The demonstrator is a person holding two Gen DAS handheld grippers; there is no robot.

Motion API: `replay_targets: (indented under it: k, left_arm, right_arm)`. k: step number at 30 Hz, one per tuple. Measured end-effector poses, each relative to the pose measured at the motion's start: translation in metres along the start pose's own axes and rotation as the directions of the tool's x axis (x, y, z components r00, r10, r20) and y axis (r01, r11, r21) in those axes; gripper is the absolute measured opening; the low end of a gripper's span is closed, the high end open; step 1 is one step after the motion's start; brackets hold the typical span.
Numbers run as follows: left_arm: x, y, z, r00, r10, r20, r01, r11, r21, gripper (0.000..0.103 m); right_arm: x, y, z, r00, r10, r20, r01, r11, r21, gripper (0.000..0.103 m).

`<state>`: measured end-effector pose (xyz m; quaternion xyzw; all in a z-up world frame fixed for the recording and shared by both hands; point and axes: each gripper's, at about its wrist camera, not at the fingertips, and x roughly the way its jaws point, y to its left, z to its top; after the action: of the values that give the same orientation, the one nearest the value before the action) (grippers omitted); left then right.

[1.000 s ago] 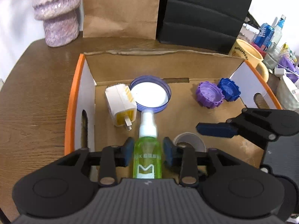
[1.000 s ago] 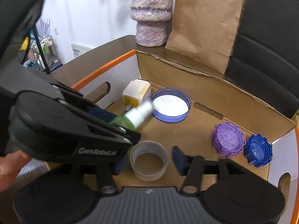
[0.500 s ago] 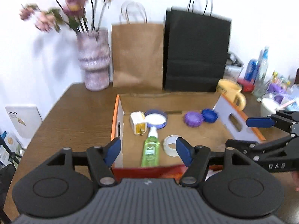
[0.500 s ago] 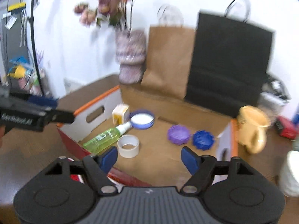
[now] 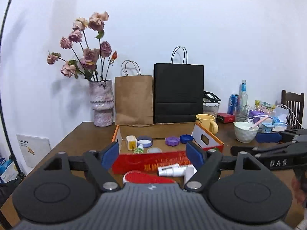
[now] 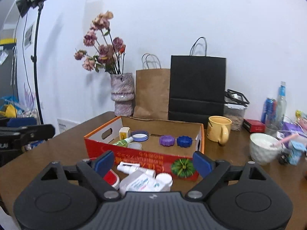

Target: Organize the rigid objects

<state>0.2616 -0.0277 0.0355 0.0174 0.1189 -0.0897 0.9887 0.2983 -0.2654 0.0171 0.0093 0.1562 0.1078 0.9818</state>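
White wall, a vase of dried roses (image 5: 101,103) and two paper bags back a brown wooden table (image 5: 76,141) that carries the cardboard box (image 6: 145,158) with the red front.

Between the blue pads of the left gripper (image 5: 153,154) there is only air; the jaws stand wide and hold nothing. The right gripper (image 6: 152,163) is the same, spread wide and empty. Just beyond the fingers, outside the box and near its front wall, lie the things not yet sorted: a white nasal spray bottle (image 6: 137,169), a white squeeze bottle with a printed label (image 6: 142,184), a red-and-white lid (image 6: 110,178) and a green ribbed cap (image 6: 182,167).

Farther out, inside the box, rest a green spray bottle (image 6: 122,142), a roll of clear tape (image 6: 134,145), a white plug adapter (image 6: 124,132), a blue-rimmed jar lid (image 6: 140,135), a purple cap (image 6: 167,140) and a dark blue cap (image 6: 184,141).

My judgement is that this is a pause between items, with several already boxed and a handful left in front. The next move calls for dropping one gripper toward a loose piece, likely the nasal spray bottle, squaring the pads across its narrow body and closing before lifting it over the front wall.

Both grippers are held raised and level, well back from the box, pointing toward the wall, the right one showing side-on at the edge of the left wrist view.
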Motion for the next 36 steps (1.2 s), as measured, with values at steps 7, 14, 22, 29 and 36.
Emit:
replay_targets:
  k: [7,14,22,29,36]
  left_arm:
    - [-0.066,0.01,-0.028,0.998,0.041,0.056,-0.039,0.998,-0.039,0.081]
    - [-0.123,0.013,-0.058,0.994,0.051,0.1,-0.049,0.999,-0.023,0.084]
    - [-0.181,0.016,-0.078,0.987,0.048,0.154,-0.044,0.999,-0.031,0.093]
    - [-0.216,0.006,-0.101,0.991,0.053,0.123,-0.054,0.999,0.006,0.094]
    - [-0.22,-0.008,-0.104,0.992,0.026,0.125,-0.029,0.999,0.02,0.094]
  right_arm:
    - [-0.07,0.011,-0.031,0.996,-0.032,0.08,0.026,0.997,0.079,0.094]
    - [-0.128,0.039,-0.058,0.994,-0.047,0.094,0.044,0.998,0.039,0.094]
    - [-0.189,0.078,-0.103,0.99,-0.034,0.134,0.025,0.997,0.07,0.098]
    - [-0.221,0.099,-0.124,0.988,-0.014,0.155,0.007,0.999,0.045,0.098]
    - [-0.235,0.094,-0.127,0.987,-0.027,0.158,0.02,0.999,0.049,0.099]
